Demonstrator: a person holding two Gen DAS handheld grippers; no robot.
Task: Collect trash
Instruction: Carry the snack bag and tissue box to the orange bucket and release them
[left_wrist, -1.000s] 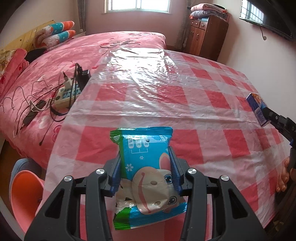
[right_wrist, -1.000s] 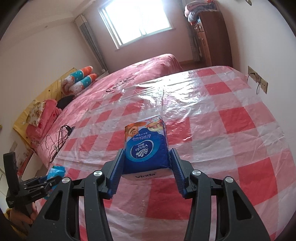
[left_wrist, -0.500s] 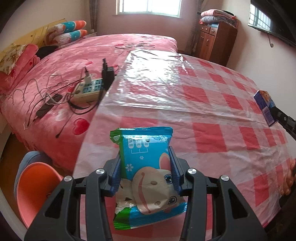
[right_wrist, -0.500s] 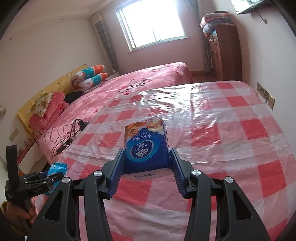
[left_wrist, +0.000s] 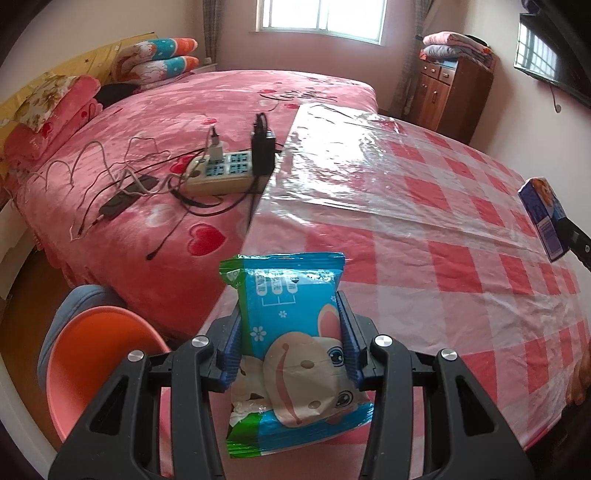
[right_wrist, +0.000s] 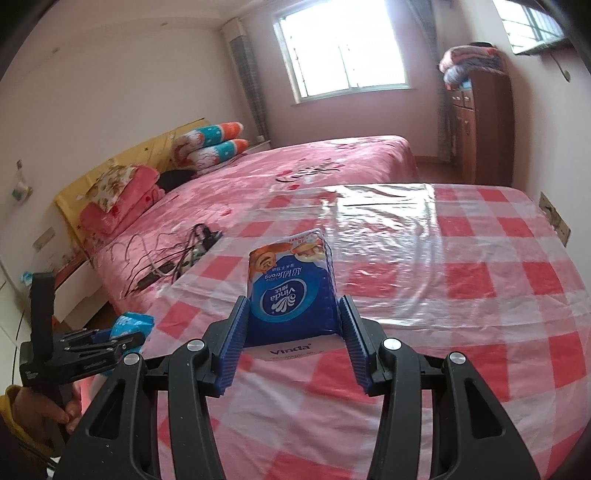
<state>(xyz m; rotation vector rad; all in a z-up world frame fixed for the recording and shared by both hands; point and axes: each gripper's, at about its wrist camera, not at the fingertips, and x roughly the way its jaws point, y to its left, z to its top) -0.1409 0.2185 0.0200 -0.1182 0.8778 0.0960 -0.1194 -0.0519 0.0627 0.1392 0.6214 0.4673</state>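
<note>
Left tool (left_wrist: 290, 345) clamped on blue wrapper (left_wrist: 291, 339), right tool (right_wrist: 291, 332) clamped on tissue pack (right_wrist: 291, 291), both above checked surface (left_wrist: 424, 229). Orange bin (left_wrist: 99, 365) at lower left: carry level, keep grip firm, release only over bin mouth.

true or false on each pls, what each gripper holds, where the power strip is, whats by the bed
1. The left gripper is clamped on a blue snack wrapper. True.
2. The right gripper is empty. False: it grips a blue Vinda tissue pack.
3. The power strip lies on the checked tablecloth. False: it lies on the pink bed cover, beside the cloth.
4. An orange bin stands by the bed's near corner. True.
</note>
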